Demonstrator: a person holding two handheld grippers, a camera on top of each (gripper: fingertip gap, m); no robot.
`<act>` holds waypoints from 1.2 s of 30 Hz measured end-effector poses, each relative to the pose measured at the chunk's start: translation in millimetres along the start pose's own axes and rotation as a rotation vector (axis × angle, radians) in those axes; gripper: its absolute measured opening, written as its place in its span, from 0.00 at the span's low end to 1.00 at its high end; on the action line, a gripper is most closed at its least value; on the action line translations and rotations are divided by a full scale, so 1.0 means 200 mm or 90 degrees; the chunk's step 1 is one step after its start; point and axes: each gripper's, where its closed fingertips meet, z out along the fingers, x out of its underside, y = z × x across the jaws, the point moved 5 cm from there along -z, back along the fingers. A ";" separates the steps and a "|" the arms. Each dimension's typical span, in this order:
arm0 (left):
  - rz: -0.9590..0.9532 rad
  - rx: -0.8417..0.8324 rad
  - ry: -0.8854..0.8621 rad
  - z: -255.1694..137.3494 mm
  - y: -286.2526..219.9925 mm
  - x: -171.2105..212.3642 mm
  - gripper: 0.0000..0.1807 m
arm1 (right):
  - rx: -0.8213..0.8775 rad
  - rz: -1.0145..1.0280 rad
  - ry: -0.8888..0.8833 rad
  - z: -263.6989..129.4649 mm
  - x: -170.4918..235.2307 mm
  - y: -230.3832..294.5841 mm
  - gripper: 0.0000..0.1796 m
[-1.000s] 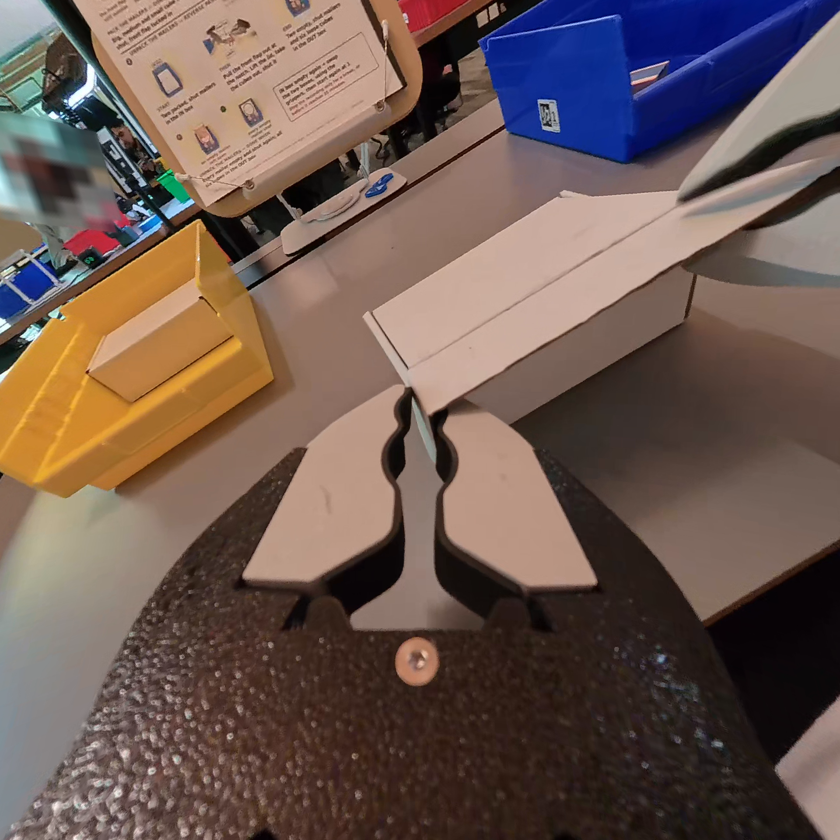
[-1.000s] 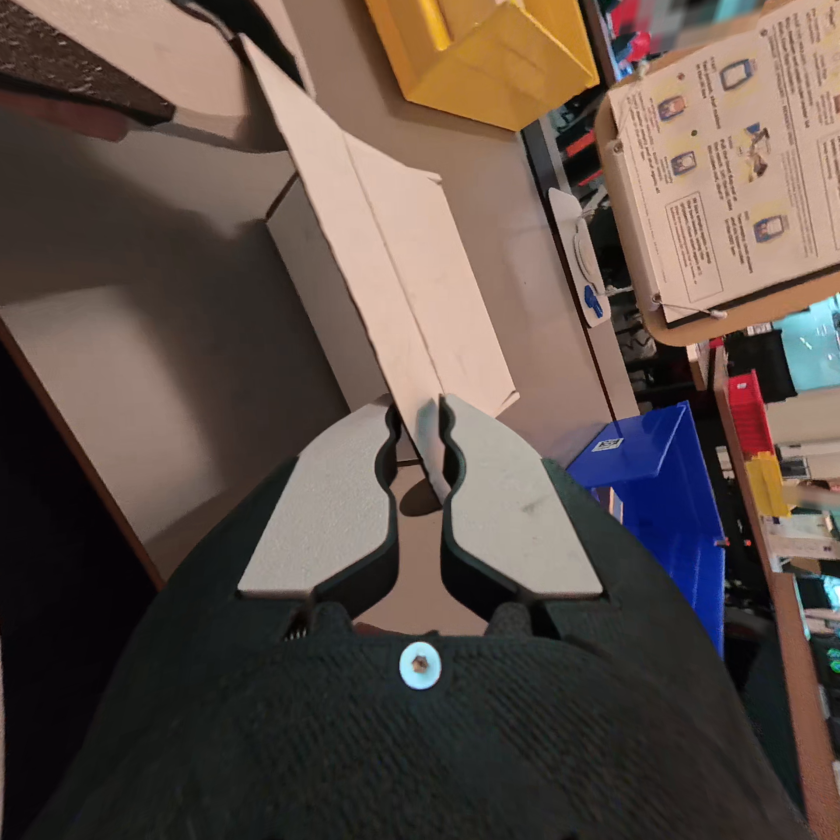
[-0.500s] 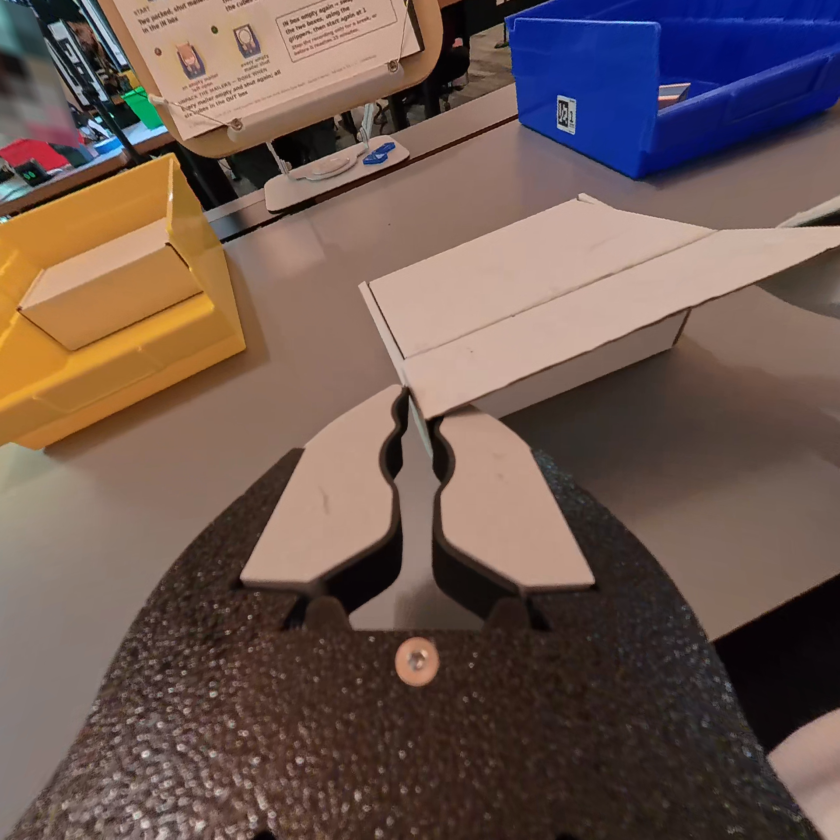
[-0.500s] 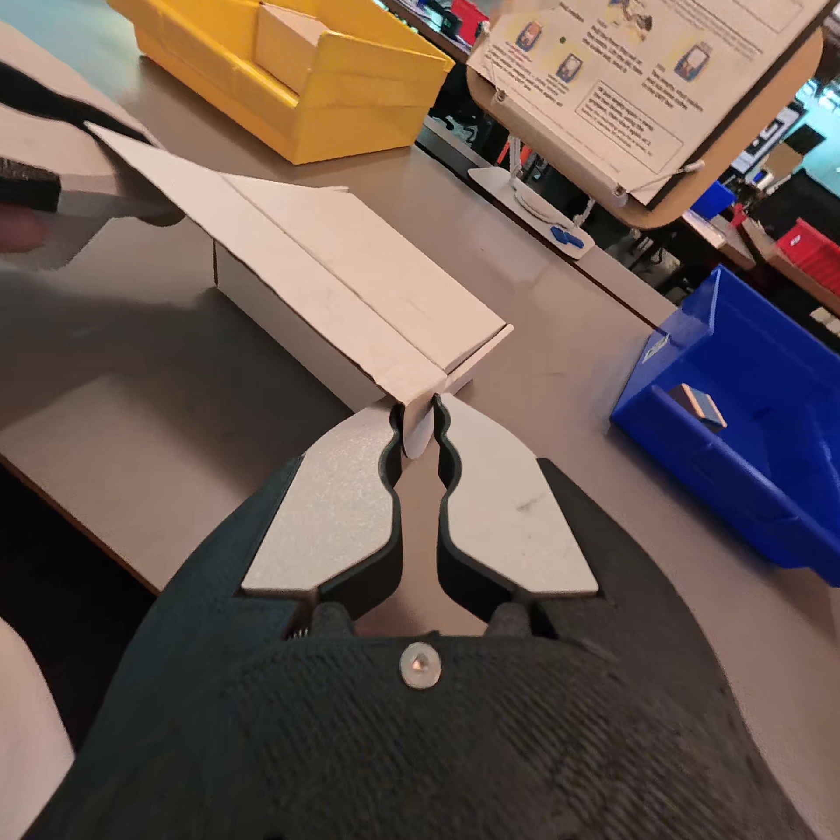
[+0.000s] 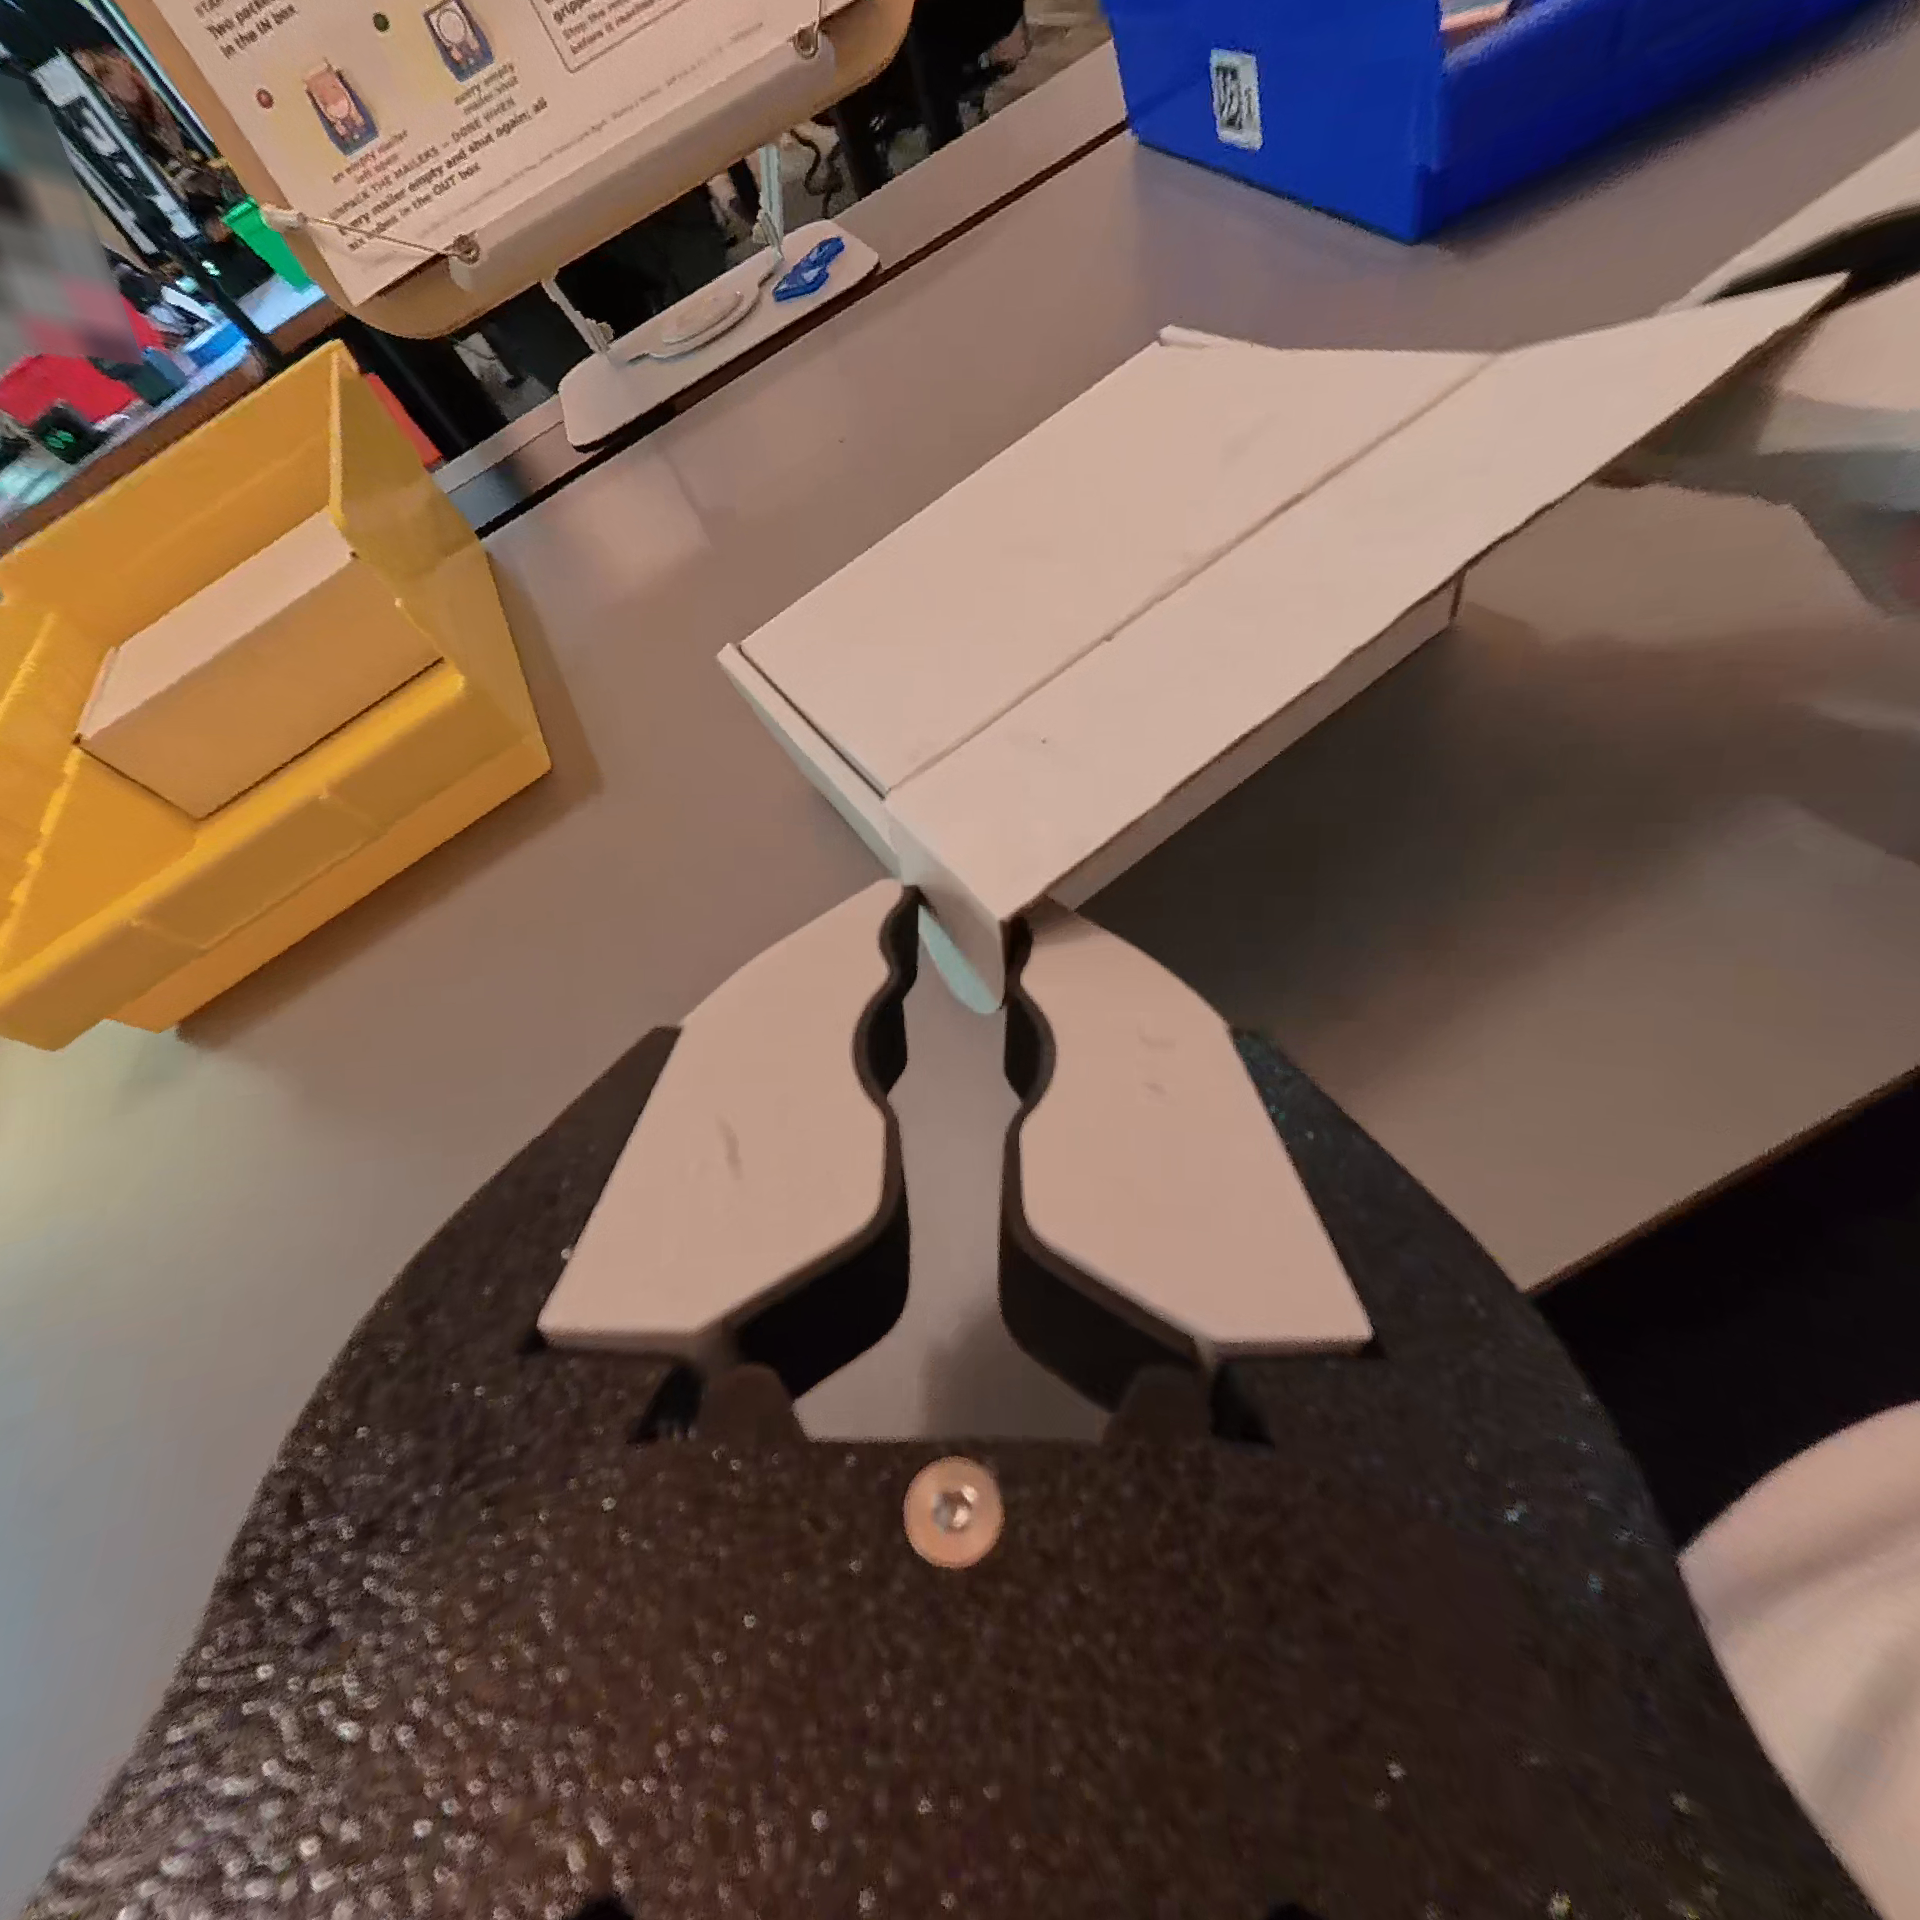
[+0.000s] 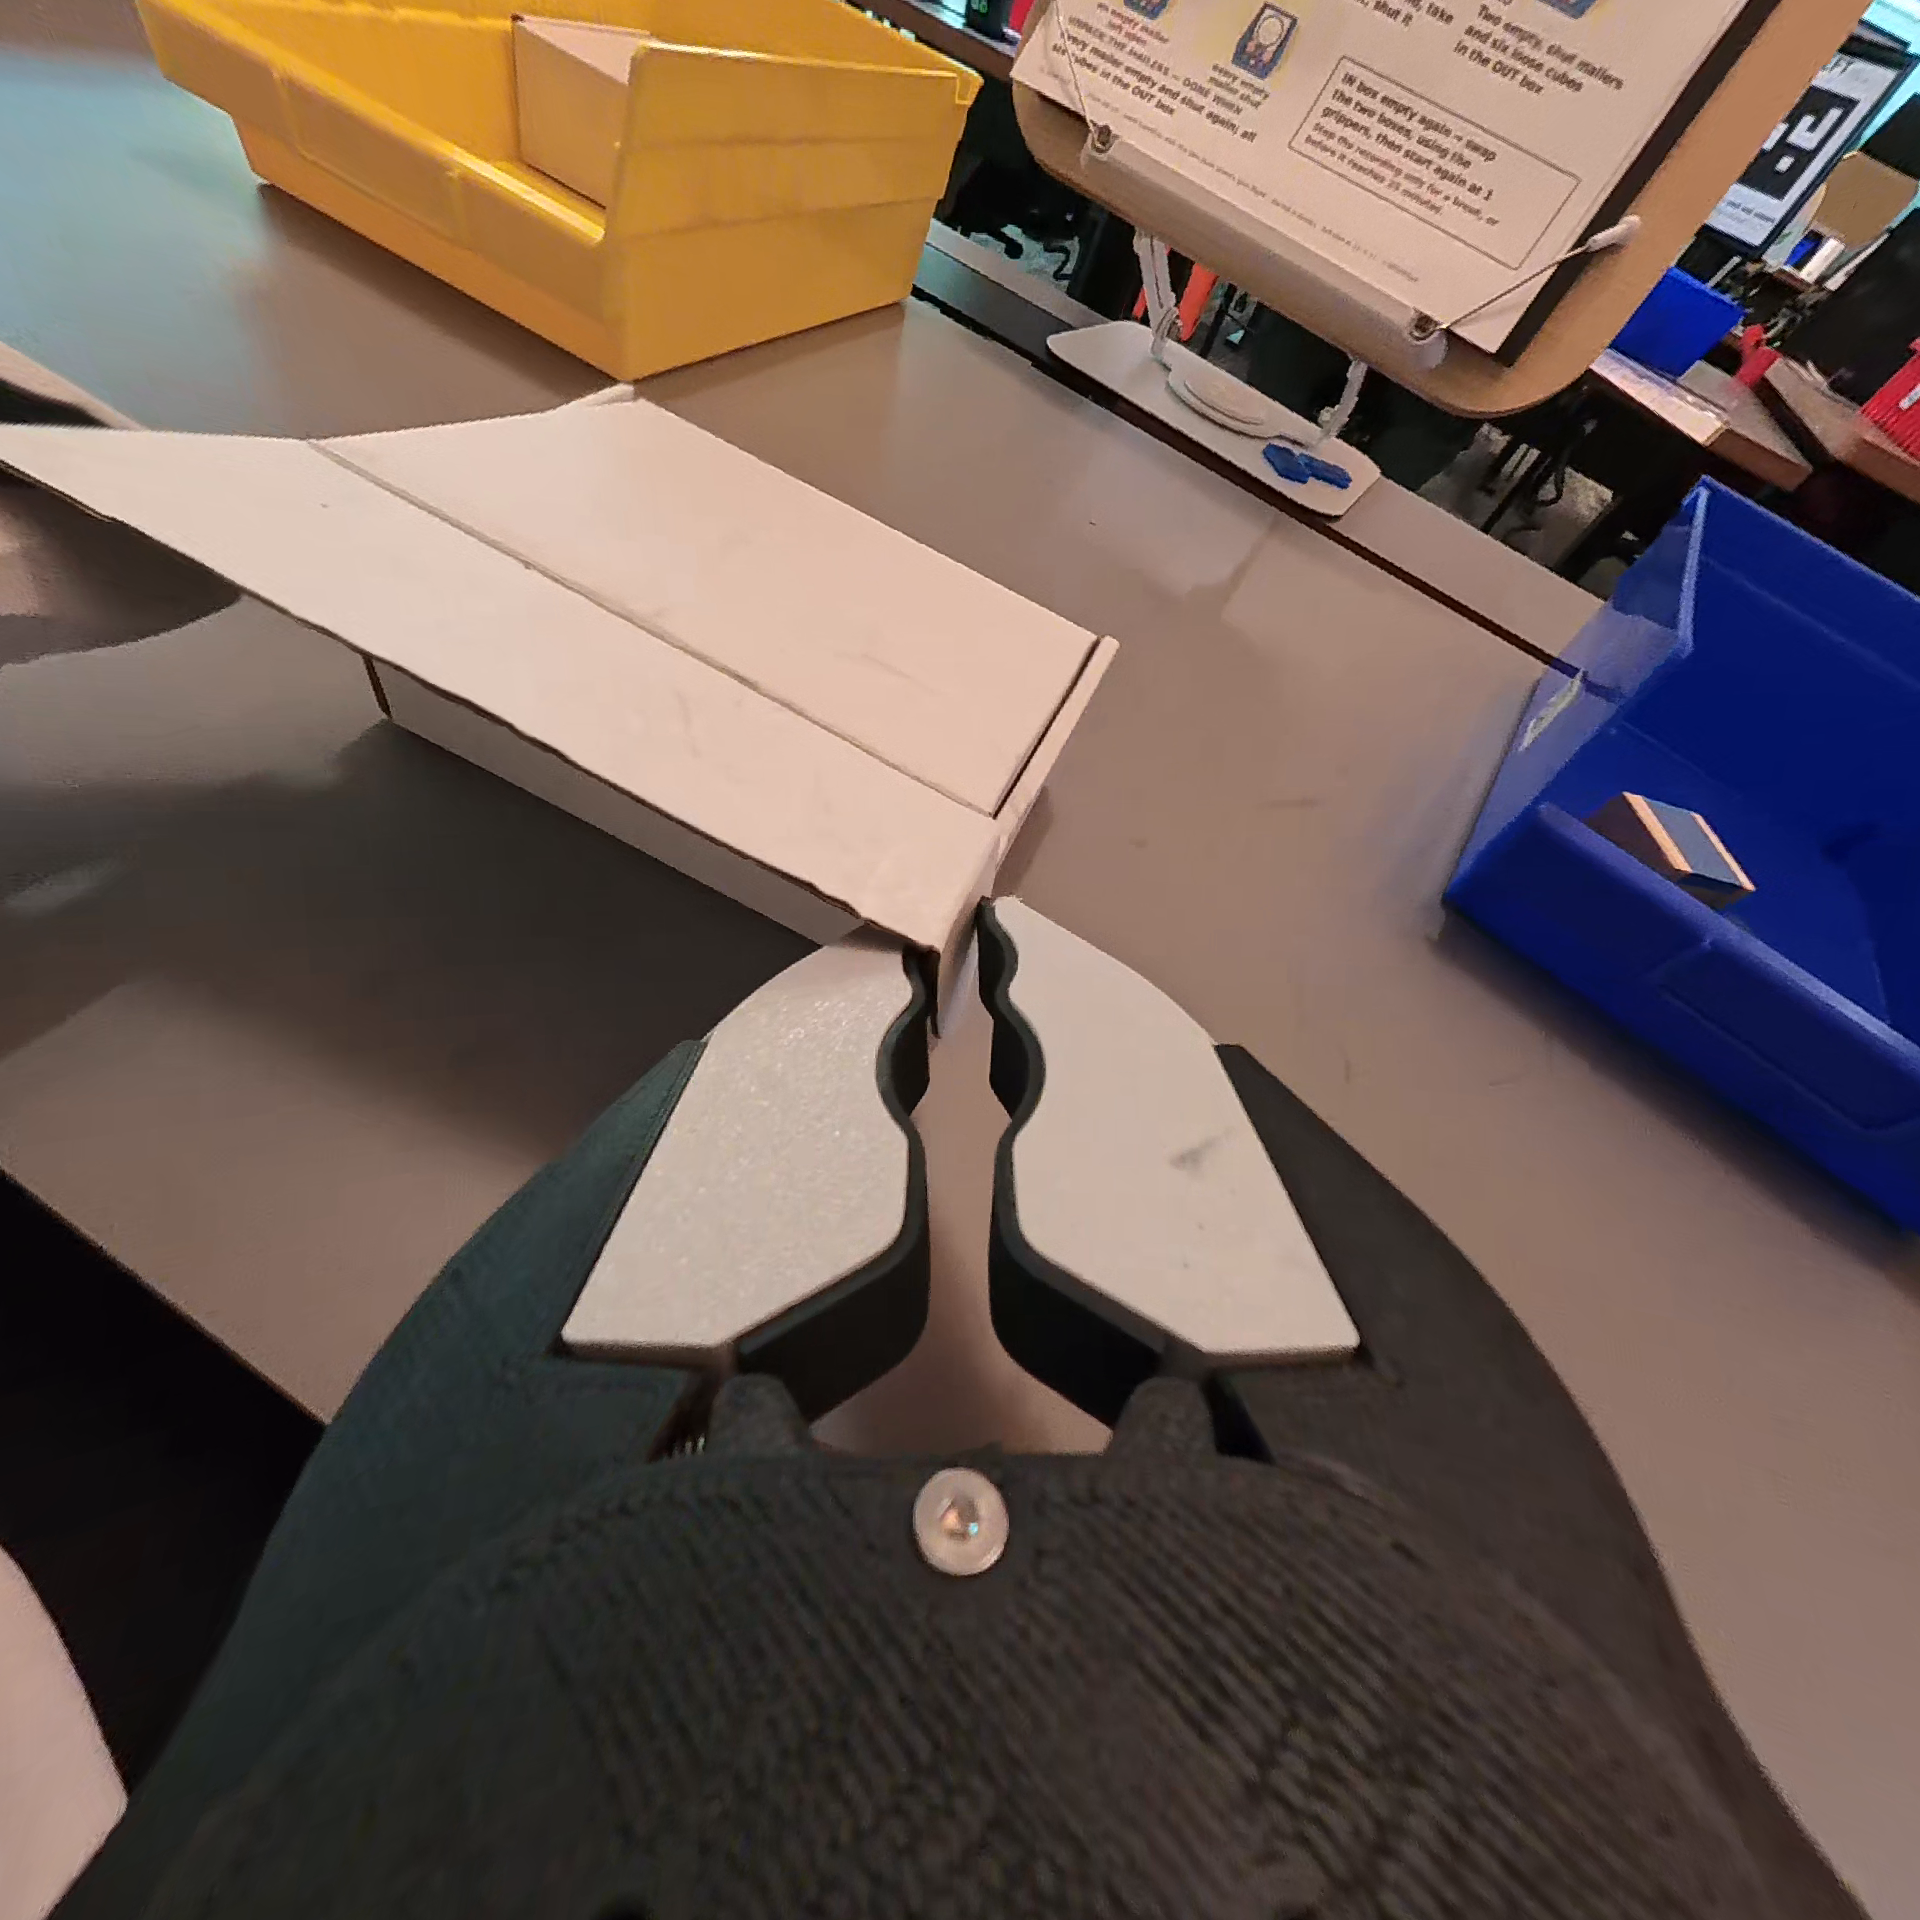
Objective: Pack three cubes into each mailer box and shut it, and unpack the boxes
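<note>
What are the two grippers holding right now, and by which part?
Both hold the white mailer box by its front flap: left gripper pinches the small tab at one end, right gripper the tab at the other.

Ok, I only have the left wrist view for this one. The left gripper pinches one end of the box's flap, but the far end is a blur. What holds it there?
Observer: The right gripper does. Its fingertips are closed on the small side tab at that end of the front flap of the mailer box.
Operator: Anything in the blue bin? I see only its outer wall.
Observer: One cube with a blue face lies in the blue bin, close behind its front wall.
</note>
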 end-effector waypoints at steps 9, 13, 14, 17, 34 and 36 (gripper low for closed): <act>-0.048 0.022 0.055 0.08 0.01 0.05 0.06 | -0.109 -0.036 0.055 0.02 0.04 0.06 0.10; -0.063 0.066 0.077 0.09 0.01 0.09 0.09 | -0.200 -0.065 0.122 -0.04 0.03 -0.03 0.12; -0.064 0.091 0.071 0.09 0.00 0.09 0.11 | -0.217 -0.037 0.108 -0.06 -0.01 -0.07 0.12; -0.070 0.175 0.048 0.06 -0.01 0.09 0.16 | -0.209 0.039 0.010 -0.06 -0.16 -0.19 0.07; -0.087 0.208 0.059 0.09 0.16 0.10 0.15 | -0.418 0.265 0.187 0.41 -0.19 -0.33 0.00; -0.087 0.213 0.062 0.11 0.16 0.09 0.14 | -0.427 0.294 0.212 0.44 -0.15 -0.35 0.00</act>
